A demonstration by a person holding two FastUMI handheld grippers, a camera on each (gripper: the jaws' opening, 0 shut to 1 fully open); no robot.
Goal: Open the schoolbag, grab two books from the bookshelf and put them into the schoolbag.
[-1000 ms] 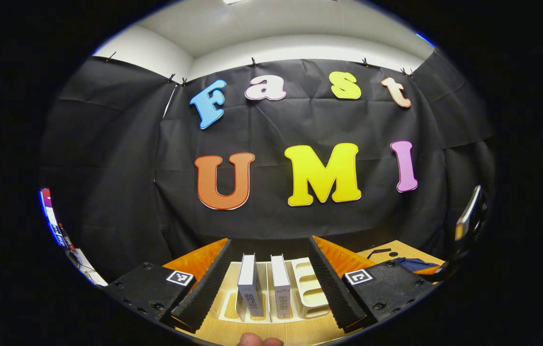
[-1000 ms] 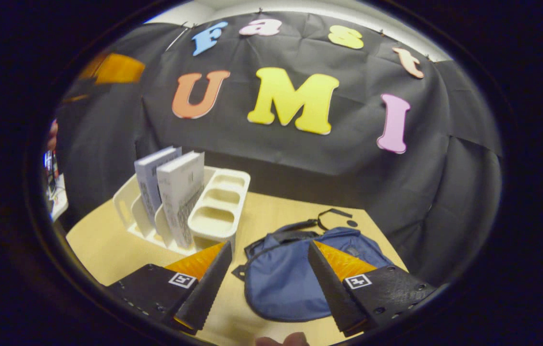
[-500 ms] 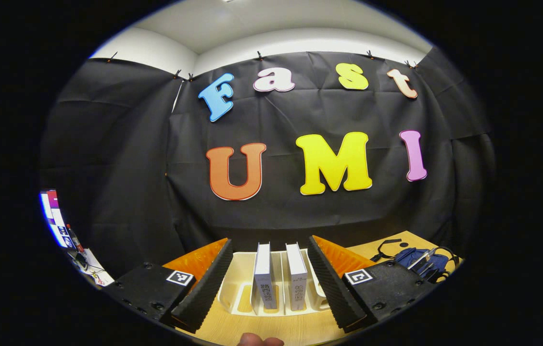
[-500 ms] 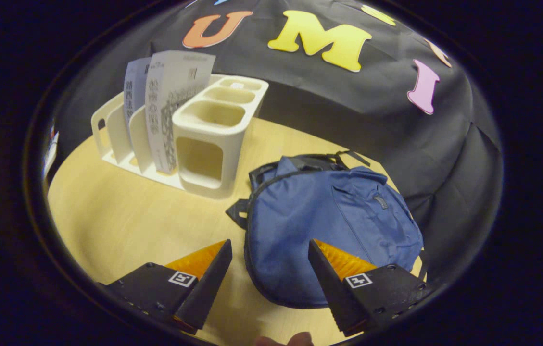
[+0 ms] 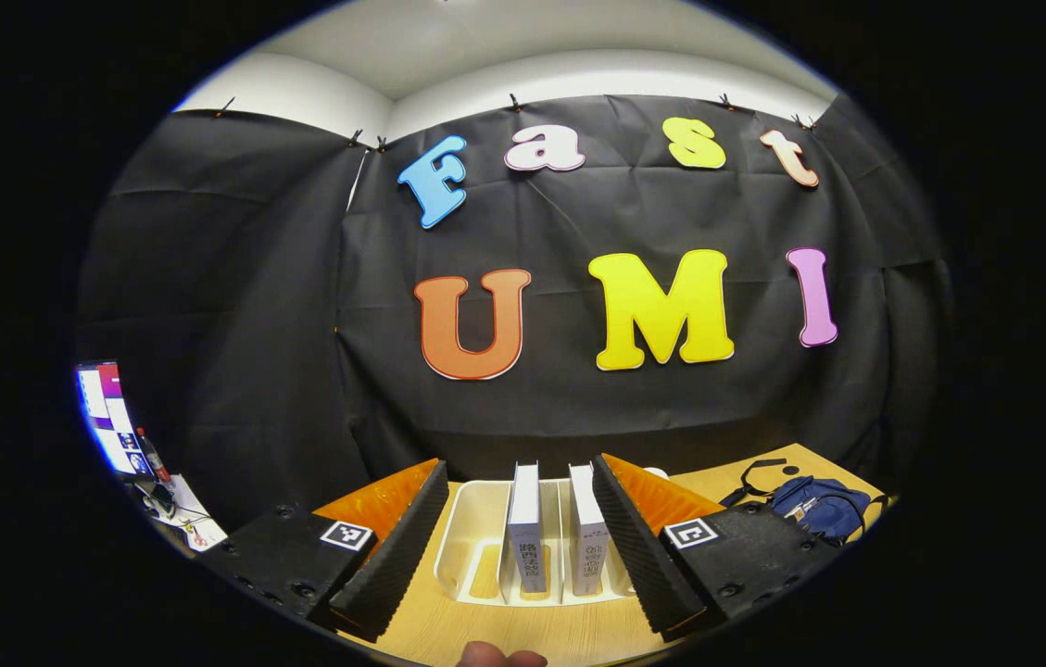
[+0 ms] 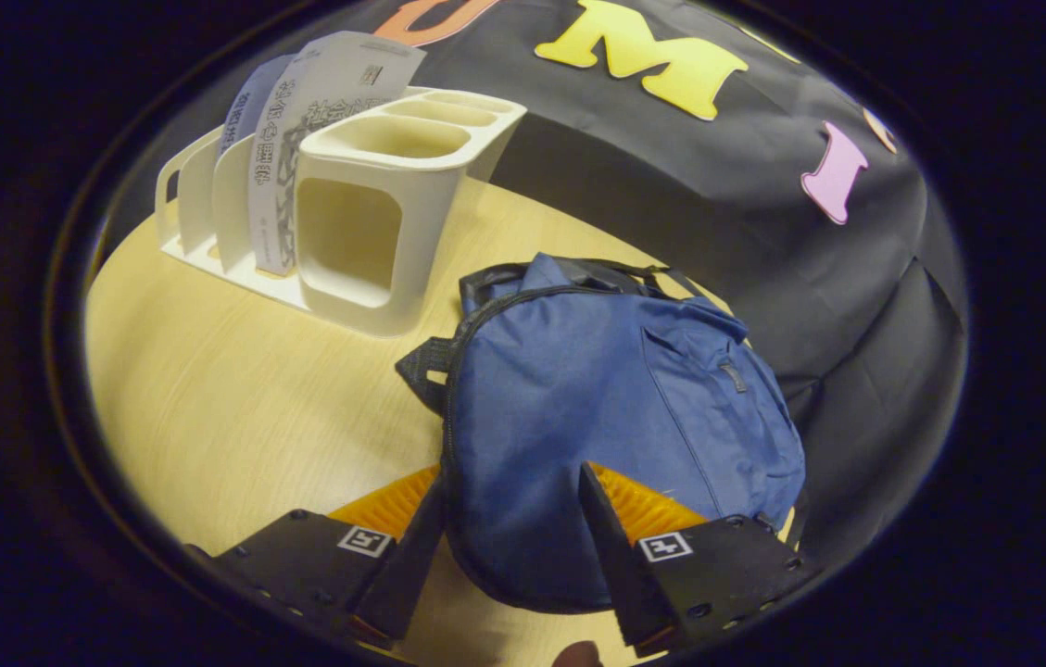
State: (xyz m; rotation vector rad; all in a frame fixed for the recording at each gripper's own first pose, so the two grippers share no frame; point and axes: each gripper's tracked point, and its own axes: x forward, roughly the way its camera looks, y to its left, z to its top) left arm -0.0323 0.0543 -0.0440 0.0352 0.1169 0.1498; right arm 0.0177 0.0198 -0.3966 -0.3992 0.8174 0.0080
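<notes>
Two books between the left gripper's fingers carry printed spine characters, too small to read. No other text is legible.

1. Black cloth wall hung across the back and both sides of the booth, creased in places, held along its top edge by small clips.
2. Above the cloth, a plain white wall meeting a pale ceiling at an inside corner.
3. Below, a light wood-grain tabletop, evenly lit, with a rounded near edge.
4. At far left, past the edge of the cloth, a lit screen beside a small cluttered surface; details too small to make out.
5. Soft, even light throughout; no hard shadows on the table.
</notes>
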